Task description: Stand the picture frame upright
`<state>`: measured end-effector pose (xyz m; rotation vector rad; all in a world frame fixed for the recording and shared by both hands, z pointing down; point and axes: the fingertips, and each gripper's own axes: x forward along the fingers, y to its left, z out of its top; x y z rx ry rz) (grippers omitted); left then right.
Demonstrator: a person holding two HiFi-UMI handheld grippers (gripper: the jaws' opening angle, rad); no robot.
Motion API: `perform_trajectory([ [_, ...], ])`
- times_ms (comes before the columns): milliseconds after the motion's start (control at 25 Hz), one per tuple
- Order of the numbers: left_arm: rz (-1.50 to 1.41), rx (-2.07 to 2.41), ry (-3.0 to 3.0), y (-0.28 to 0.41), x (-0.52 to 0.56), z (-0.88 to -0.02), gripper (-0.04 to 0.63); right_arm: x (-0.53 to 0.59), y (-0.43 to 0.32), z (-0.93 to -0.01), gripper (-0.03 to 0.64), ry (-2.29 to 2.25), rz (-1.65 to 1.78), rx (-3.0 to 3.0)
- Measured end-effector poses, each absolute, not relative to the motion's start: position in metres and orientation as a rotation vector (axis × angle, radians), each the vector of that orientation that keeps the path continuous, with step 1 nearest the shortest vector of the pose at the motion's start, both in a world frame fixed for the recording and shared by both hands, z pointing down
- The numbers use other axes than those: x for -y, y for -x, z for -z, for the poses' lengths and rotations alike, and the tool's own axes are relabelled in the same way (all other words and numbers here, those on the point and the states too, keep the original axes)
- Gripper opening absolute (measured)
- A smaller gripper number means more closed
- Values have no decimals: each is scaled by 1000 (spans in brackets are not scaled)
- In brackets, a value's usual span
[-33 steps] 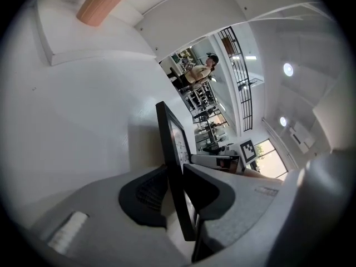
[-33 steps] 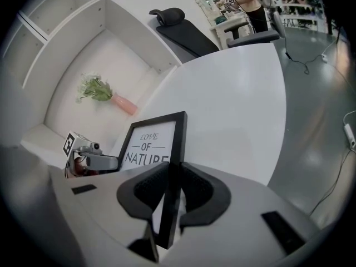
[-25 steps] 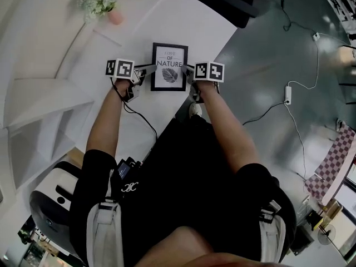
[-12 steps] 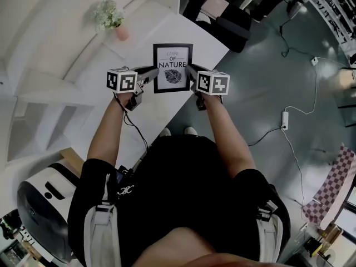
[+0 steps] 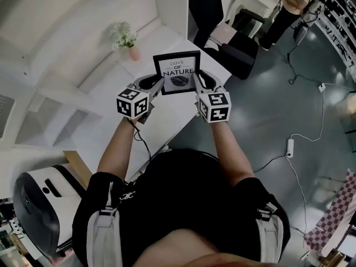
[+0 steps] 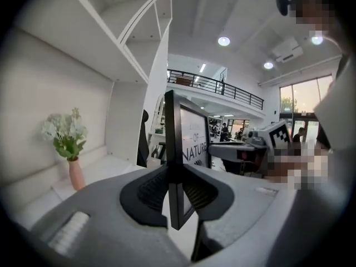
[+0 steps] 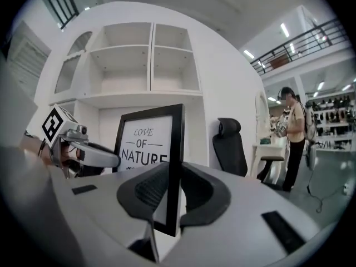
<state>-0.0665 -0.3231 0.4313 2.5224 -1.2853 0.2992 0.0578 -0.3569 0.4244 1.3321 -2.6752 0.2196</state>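
Jaws of the left gripper (image 5: 157,85) and right gripper (image 5: 196,82) clamp opposite side edges of the black-framed "Love of Nature" print (image 5: 178,72), held upright above the white table (image 5: 161,121).

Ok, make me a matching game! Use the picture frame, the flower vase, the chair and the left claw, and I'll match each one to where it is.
Things
1. picture frame
2. flower vase
3. chair
4. left claw

Places
A. on the floor, past the table
B. on the white table, left of the frame
C. held upright by its two sides
D. shut on the frame's left side

Pairs: 1-C, 2-B, 3-A, 4-D
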Motion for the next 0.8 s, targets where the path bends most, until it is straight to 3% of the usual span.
perform_trajectory([
  [400,-304,1537,-2532,46,289,-387,86,337,-74,-386,67,-1236,-156,2789],
  [800,-270,1803,-2300,78,236,-395,86,312,-26,-394,67,-916,-146,2877],
])
